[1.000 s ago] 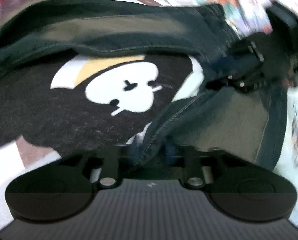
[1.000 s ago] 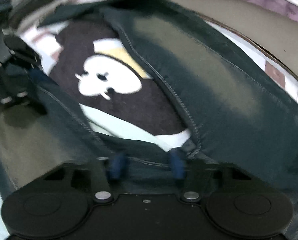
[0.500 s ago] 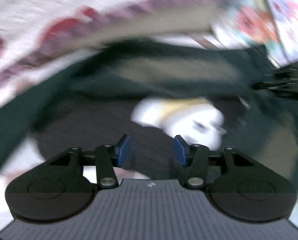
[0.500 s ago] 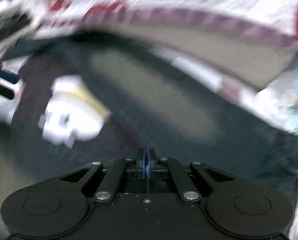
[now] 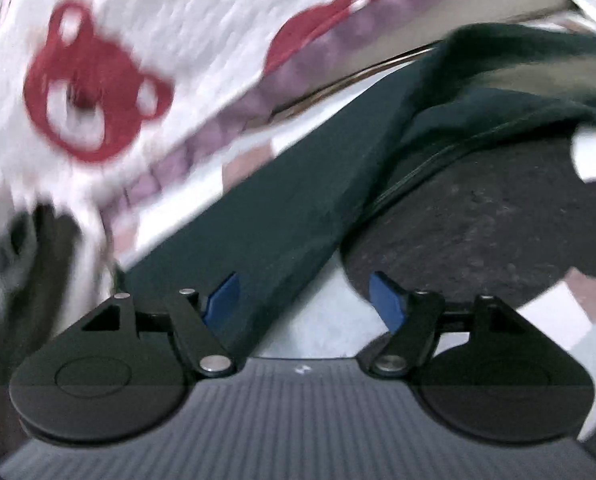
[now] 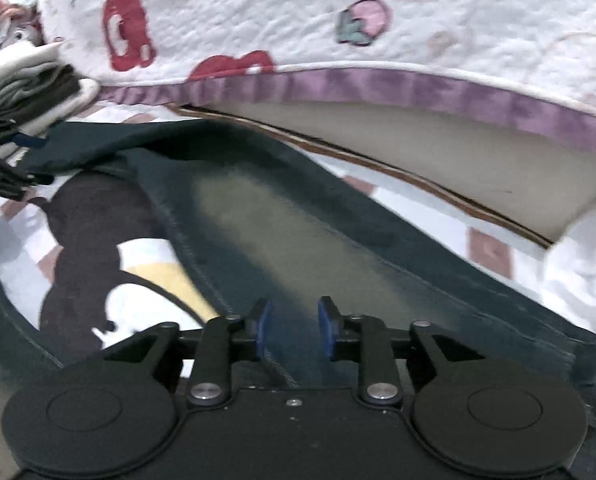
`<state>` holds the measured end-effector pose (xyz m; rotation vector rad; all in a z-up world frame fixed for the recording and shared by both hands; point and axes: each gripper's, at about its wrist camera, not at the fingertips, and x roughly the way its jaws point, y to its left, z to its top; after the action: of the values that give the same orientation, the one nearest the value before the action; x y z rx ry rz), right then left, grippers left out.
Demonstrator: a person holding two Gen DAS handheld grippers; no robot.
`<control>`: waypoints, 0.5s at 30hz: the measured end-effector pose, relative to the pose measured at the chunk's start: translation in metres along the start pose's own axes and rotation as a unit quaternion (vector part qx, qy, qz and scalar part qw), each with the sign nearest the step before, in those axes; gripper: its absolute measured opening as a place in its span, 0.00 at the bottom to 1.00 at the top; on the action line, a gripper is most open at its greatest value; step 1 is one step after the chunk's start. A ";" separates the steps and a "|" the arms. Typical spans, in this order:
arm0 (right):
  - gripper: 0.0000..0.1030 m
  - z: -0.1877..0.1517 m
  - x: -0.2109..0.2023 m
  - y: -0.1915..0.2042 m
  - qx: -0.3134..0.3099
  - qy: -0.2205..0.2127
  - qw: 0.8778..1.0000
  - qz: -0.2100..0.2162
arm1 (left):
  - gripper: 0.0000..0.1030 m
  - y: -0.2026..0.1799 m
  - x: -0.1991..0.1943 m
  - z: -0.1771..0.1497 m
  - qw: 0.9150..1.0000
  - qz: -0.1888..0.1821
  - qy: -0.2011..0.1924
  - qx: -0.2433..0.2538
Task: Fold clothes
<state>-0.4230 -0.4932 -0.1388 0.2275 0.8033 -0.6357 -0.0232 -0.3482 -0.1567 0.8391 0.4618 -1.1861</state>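
Dark jeans [image 6: 281, 232] spread across the bed [image 6: 494, 252], one leg over a black printed shirt [image 6: 93, 220] — faded stripe down the leg. Left gripper [image 5: 304, 300] released, jaws opening above the jeans' edge, nothing pinched. Right gripper [image 6: 293, 326] likewise released and opening, denim below its pads, not clamped. Quilt [image 6: 338, 20] with red bears behind — folded clothes stack [image 6: 29, 80] far left
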 end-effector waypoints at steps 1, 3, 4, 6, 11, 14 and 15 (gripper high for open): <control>0.35 0.004 0.005 0.005 -0.017 0.005 1.000 0.002 | 0.69 0.010 0.006 -0.003 1.000 -0.008 0.008 -0.029; 0.35 0.012 0.014 0.015 -0.053 0.016 0.998 0.005 | 0.69 0.019 0.015 -0.005 0.999 0.004 0.020 -0.048; 0.35 0.016 0.018 0.021 -0.072 0.017 0.997 0.007 | 0.71 0.020 0.020 -0.005 0.999 0.011 0.024 -0.042; 0.36 0.026 0.024 0.027 -0.086 0.014 0.996 0.023 | 0.77 0.022 0.028 -0.005 0.999 0.023 0.032 -0.032; 0.42 0.038 0.045 0.048 -0.109 0.004 0.992 0.059 | 0.75 0.021 0.035 0.001 1.000 0.008 0.027 0.007; 0.42 0.039 0.062 0.060 -0.099 0.004 0.992 0.076 | 0.06 0.024 0.034 0.011 0.999 0.004 0.038 0.034; 0.42 0.039 0.067 0.064 -0.097 0.004 0.992 0.082 | 0.06 0.027 0.032 0.015 0.999 0.009 0.035 0.037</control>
<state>-0.3263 -0.4883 -0.1639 0.1172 0.8394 -0.3988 0.0107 -0.3760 -0.1613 0.9485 0.4684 -1.1649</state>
